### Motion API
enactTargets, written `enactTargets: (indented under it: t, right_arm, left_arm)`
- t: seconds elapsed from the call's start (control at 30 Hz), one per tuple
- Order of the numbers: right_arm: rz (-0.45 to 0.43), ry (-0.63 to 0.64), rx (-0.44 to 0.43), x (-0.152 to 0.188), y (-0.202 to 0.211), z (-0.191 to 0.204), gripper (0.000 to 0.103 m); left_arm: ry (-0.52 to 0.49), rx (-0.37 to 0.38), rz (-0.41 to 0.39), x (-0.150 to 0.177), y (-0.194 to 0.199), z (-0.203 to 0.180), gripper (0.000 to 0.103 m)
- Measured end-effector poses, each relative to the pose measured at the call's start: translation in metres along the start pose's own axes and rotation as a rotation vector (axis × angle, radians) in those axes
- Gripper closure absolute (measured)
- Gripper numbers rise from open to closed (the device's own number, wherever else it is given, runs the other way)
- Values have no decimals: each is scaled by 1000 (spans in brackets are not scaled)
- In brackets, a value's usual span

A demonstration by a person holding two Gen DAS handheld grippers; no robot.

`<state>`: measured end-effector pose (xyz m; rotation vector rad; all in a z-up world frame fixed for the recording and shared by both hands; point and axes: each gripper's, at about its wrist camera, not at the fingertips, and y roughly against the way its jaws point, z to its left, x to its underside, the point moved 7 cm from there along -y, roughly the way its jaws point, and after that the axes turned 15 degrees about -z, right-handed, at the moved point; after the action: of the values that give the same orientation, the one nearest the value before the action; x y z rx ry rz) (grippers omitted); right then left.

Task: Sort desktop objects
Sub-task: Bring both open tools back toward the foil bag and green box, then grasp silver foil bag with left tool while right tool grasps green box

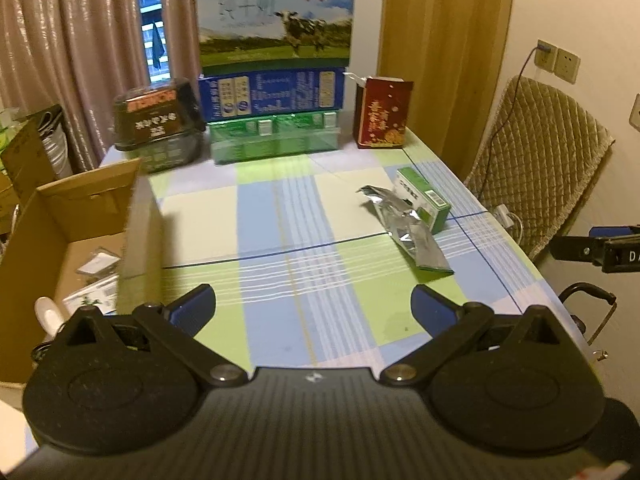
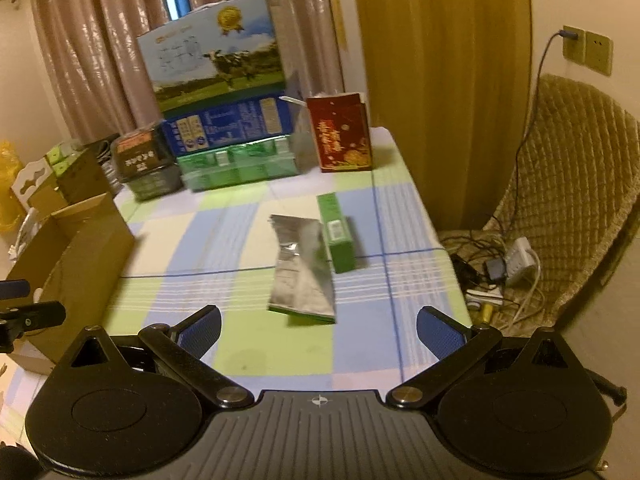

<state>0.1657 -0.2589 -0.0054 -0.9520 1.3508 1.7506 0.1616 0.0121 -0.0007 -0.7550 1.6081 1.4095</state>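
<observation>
Left tongs (image 1: 313, 312) hovering over the checked bench (image 1: 280, 216), jaws spread wide, gripping nothing. Right tongs (image 2: 319, 334) likewise gaping and empty. Silver foil pouch (image 2: 302, 268) lying flat mid-bench, touching the small green box (image 2: 338, 236) on its right. Open cardboard box (image 1: 60, 240) sitting at the bench's left edge, holding a few packets.

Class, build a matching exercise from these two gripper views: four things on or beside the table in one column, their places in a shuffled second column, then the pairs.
Things
1. silver foil pouch
2. red carton
3. cow-picture milk box
4. cardboard box

Places
A. top of the stack
B. off the table's left edge
C. far right corner, upright
D. lying flat beside the small green box

Pairs: 1-D, 2-C, 3-A, 4-B
</observation>
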Motion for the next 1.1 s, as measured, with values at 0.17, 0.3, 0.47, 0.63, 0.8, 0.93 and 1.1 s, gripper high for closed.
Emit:
enactTargets:
  t: [0.17, 0.3, 0.47, 0.63, 0.8, 0.93, 1.1]
  right_arm:
    - [25, 20, 9, 5, -10, -12, 2]
    - [39, 44, 6, 9, -19, -15, 2]
    - [53, 48, 9, 13, -31, -21, 2]
    - [64, 59, 11, 15, -43, -26, 2]
    - [69, 77, 11, 15, -57, -33, 2]
    - [64, 120, -15, 14, -72, -36, 2]
    - [58, 154, -11, 10, -94, -45, 2]
  left_arm:
    - [-13, 29, 25, 2, -22, -20, 1]
    - [-19, 49, 41, 3, -39, -34, 1]
    - [-20, 70, 57, 4, -58, -46, 1]
    - [-17, 89, 71, 6, -76, -53, 1]
    - [-10, 109, 86, 6, -97, -59, 1]
    - [3, 131, 91, 3, -116, -62, 1]
    - [-1, 152, 90, 0, -144, -65, 1]
